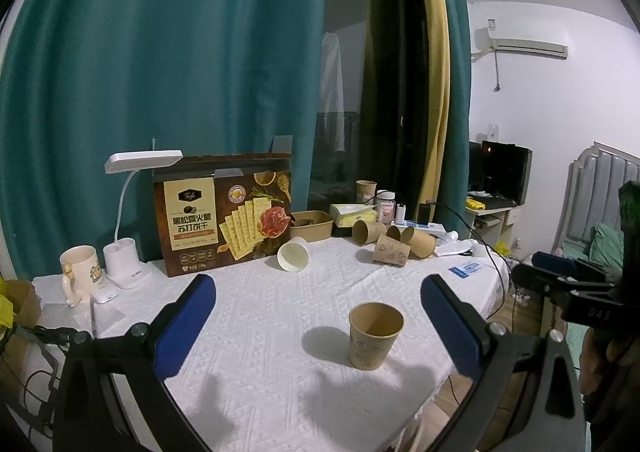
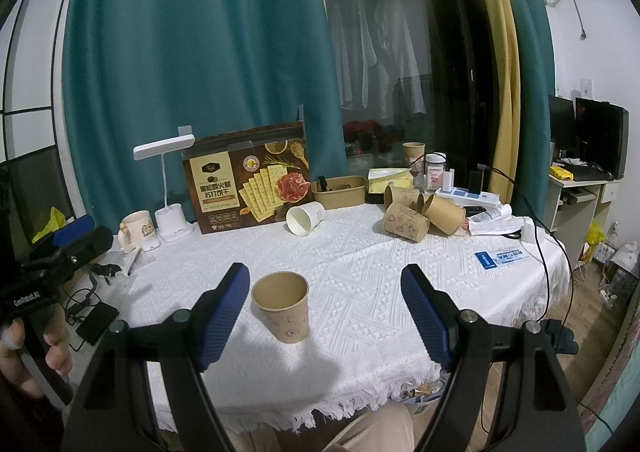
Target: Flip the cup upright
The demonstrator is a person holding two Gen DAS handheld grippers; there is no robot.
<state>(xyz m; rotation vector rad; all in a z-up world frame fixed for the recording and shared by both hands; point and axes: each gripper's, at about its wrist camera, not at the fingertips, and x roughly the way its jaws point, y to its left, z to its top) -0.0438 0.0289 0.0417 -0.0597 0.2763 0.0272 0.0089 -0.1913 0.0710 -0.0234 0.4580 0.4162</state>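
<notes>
Both grippers are spread wide and holding nothing. The left gripper [image 1: 318,314] has its blue pads apart w/ the brown paper cup [image 1: 375,335] standing upright on the tablecloth [image 1: 260,316], just ahead and a bit toward its right finger, not touching either pad. Same cup [image 2: 282,307] from the right wrist cam sits close to the left pad of the right gripper [image 2: 325,302], can't tell if it actually touches, mouth facing up, looks empty inside.

Further out past the cup there's a white cup [image 1: 293,255] lying on its side w/ the opening toward the cam, right in front of the big cracker box [image 1: 224,218]. Off to the right of that, a pile of about 4 brown cups [image 1: 394,240] tipped over, bunched together and touching each other. Behind them a brown tray [image 1: 312,226], a tissue pack [image 1: 354,213] and 1 more brown cup [image 1: 366,191] standing at the back.

Far left of the left gripper: a white desk lamp [image 1: 128,220] and a mug [image 1: 79,270] next to it. A blue & white card [image 2: 504,257] lies flat near the table's right edge. Green curtain [image 1: 160,72] behind everything.
</notes>
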